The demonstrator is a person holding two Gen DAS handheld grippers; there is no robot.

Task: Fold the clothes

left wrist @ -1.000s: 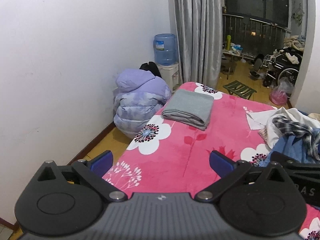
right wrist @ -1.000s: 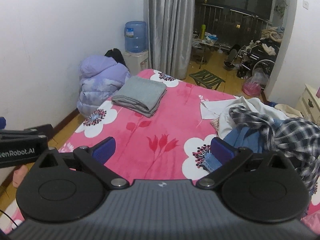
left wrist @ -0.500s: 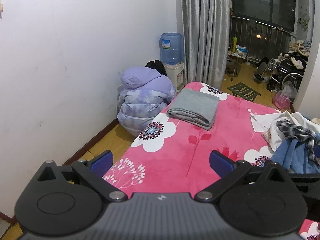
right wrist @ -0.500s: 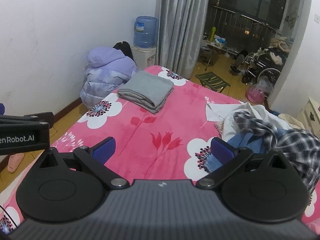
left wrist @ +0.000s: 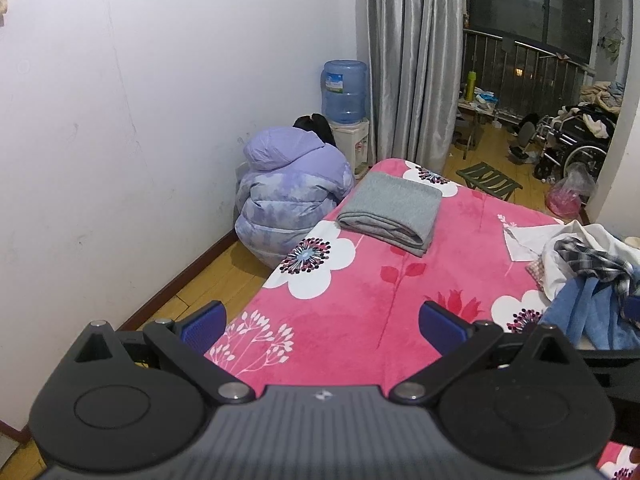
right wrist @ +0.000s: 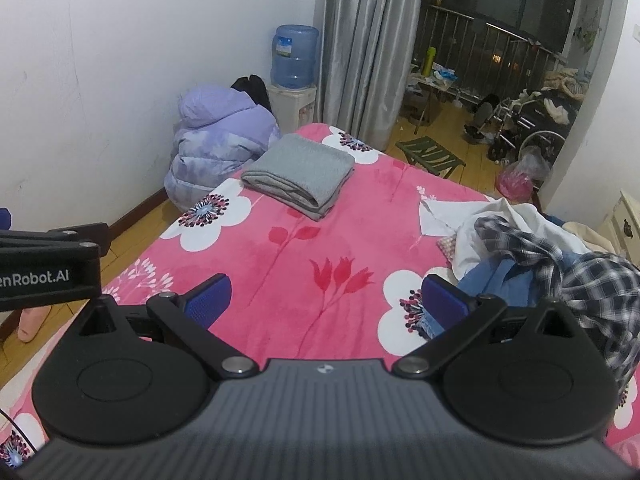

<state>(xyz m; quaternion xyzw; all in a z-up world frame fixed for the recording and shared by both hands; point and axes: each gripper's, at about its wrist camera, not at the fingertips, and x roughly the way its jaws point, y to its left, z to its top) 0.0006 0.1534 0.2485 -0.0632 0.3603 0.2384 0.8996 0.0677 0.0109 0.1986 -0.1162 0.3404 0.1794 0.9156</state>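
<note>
A heap of unfolded clothes (right wrist: 532,256) lies on the right side of the bed (right wrist: 304,248): a dark plaid shirt (right wrist: 568,268) on top, a blue garment (right wrist: 500,280) under it and a white one (right wrist: 504,220) behind. In the left wrist view the same heap (left wrist: 588,276) sits at the right edge. Across the bed, near its far left corner, a grey garment (right wrist: 300,174) rests neatly folded, well apart from the heap; it shows in the left view too (left wrist: 390,212). The bed carries a pink blanket with white flowers.

The right hand-held gripper (right wrist: 326,300) hangs above the near part of the blanket, its blue pads spread wide with nothing between them; the right pad sits just before the blue garment. The left hand-held gripper (left wrist: 322,322) is likewise wide apart and holds nothing, over the bed's near left edge.

Beside the bed, against the white wall, a lilac puffer jacket (left wrist: 292,204) is slumped on the floor, with a water dispenser (left wrist: 346,100) behind it and grey curtains (left wrist: 416,60) beyond
</note>
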